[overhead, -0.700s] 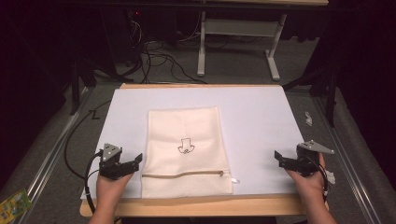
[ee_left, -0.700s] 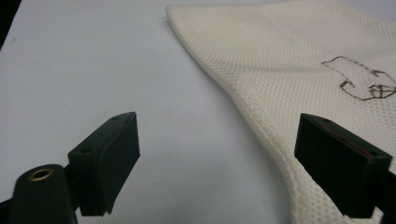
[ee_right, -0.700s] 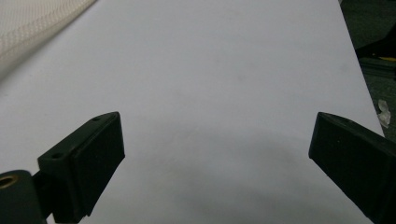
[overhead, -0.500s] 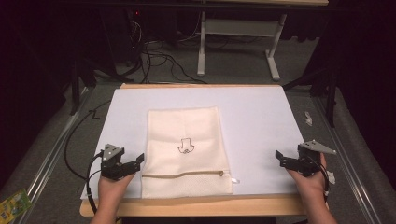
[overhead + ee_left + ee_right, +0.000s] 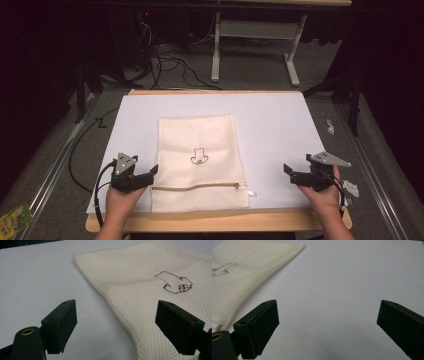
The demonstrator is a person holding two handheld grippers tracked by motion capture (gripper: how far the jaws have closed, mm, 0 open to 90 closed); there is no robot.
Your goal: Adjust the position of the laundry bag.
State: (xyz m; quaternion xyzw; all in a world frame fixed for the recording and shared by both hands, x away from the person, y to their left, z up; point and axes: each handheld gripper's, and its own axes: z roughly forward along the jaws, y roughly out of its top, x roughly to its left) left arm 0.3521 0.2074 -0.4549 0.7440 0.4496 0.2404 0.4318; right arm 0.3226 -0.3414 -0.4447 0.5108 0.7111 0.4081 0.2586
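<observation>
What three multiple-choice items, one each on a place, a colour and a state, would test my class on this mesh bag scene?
1. Where does the mesh bag lie?
A. on the white sheet
B. on the floor
C. between the right gripper's jaws

2. What colour is the bag?
A. blue
B. cream
C. black

3. How does the left gripper stand?
A. shut on the bag
B. shut on the zipper
C. open, holding nothing

Answers:
1 A, it lies flat on the sheet, between both grippers.
2 B, the mesh looks cream in the left gripper view.
3 C, its jaws stand wide apart at the bag's edge.

1 mesh bag (image 5: 201, 160), 2 grippers, 1 table (image 5: 280, 125).
</observation>
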